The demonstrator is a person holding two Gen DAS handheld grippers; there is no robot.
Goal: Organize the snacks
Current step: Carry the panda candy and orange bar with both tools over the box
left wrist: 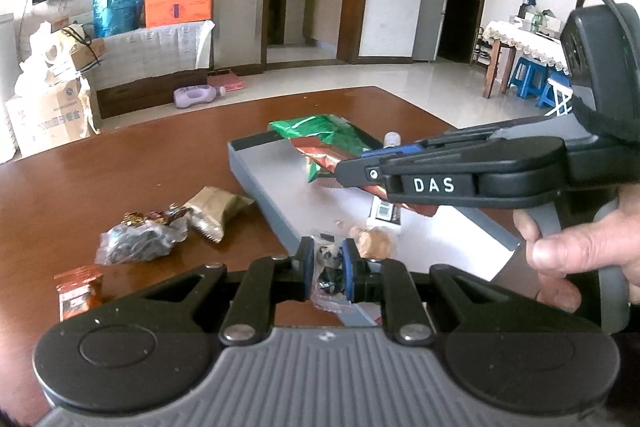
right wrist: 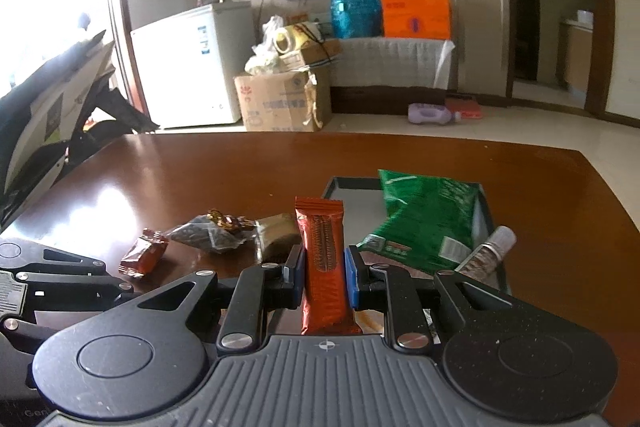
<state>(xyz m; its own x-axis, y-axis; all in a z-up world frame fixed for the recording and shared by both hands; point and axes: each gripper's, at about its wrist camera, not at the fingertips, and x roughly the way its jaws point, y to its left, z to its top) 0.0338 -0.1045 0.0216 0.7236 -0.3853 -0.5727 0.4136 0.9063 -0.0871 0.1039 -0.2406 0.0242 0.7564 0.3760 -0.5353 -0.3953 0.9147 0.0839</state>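
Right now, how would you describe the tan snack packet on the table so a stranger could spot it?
On the brown table, look just left of the grey tray. The tan packet lies there, touching a clear bag of dark snacks. It alone is matte beige with a zigzag crimped end.

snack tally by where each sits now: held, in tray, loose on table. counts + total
Held: 2, the panda candy in the left gripper and the orange bar in the right gripper
In the grey tray: 3, green bag, sprinkle tube, round cookie
Loose on the table: 4
Total: 9
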